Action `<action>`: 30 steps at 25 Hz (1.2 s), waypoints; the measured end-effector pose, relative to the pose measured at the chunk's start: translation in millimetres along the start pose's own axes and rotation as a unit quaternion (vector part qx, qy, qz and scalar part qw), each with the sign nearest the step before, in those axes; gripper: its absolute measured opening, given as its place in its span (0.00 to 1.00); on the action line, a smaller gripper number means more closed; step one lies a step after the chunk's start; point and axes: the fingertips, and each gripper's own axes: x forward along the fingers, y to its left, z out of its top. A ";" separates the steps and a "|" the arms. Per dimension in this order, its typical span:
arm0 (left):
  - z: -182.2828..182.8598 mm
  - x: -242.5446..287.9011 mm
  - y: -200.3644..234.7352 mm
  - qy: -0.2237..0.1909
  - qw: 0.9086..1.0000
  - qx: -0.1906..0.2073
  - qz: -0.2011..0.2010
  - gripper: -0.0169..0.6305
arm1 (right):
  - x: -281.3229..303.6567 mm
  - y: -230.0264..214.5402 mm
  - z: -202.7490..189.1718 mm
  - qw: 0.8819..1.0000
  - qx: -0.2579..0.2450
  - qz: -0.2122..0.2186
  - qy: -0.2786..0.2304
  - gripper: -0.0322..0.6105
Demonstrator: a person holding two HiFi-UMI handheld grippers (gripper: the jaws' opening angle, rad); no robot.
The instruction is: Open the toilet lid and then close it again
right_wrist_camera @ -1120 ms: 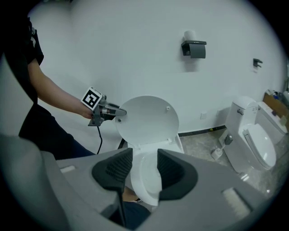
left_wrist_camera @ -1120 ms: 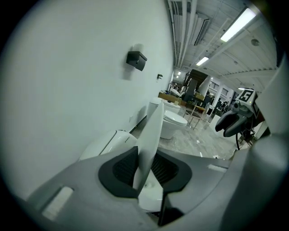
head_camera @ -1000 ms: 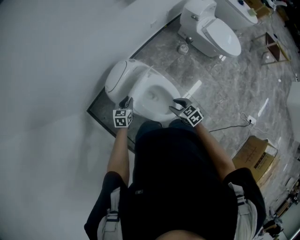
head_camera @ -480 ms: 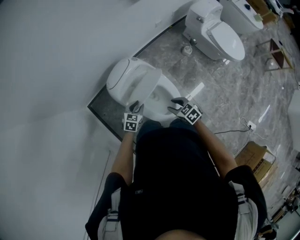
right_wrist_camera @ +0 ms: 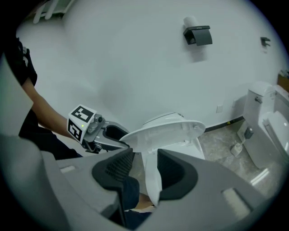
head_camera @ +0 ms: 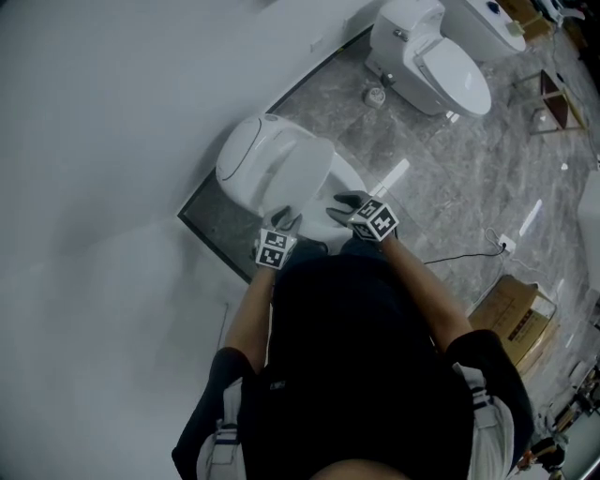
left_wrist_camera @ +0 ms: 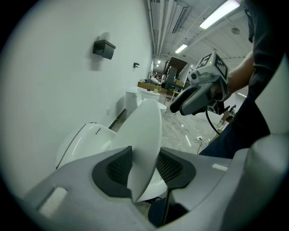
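Lowered since earlier, the toilet lid (left_wrist_camera: 147,131) lies between just-opening jaws of the released left gripper (left_wrist_camera: 144,158).

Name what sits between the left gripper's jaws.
The toilet lid, edge-on, in the left gripper view. The jaws of the left gripper have just been opening and seem not to clamp it.

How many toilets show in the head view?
3: the nearest toilet; a second toilet beyond it; a third toilet cropped at the top edge. A white shape at the right edge may be another.
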 end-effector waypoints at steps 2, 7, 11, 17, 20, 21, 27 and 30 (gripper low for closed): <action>0.4 -1.5 -0.7 -0.003 1.000 0.004 -0.014 0.27 | 7.4 -0.4 3.2 0.999 0.033 0.000 -0.009 0.32; -3.1 3.3 -6.0 -0.007 0.999 0.014 -0.048 0.29 | 22.1 -9.6 2.4 0.994 0.102 -0.015 -0.023 0.32; -6.2 5.6 -19.5 0.008 0.996 0.035 -0.076 0.31 | 19.5 -3.5 4.0 0.990 0.135 0.001 -0.050 0.32; -13.4 12.1 -33.0 0.029 0.995 0.049 -0.086 0.32 | 17.6 -11.2 3.4 0.982 0.175 0.016 -0.063 0.32; -18.8 19.5 -44.0 0.044 0.994 0.057 -0.076 0.32 | 17.2 -19.7 -3.8 0.978 0.198 0.022 -0.064 0.32; -19.4 22.7 -47.5 0.047 0.995 0.058 -0.073 0.32 | 16.4 -23.7 -7.3 0.976 0.209 0.025 -0.065 0.30; -24.2 20.3 -59.2 0.070 0.995 -0.015 -0.074 0.33 | 12.0 -29.9 -24.1 0.968 0.237 0.037 -0.071 0.26; -23.5 6.5 -59.6 0.065 0.994 -0.065 -0.055 0.32 | 10.3 -32.8 -28.1 0.968 0.237 0.047 -0.070 0.26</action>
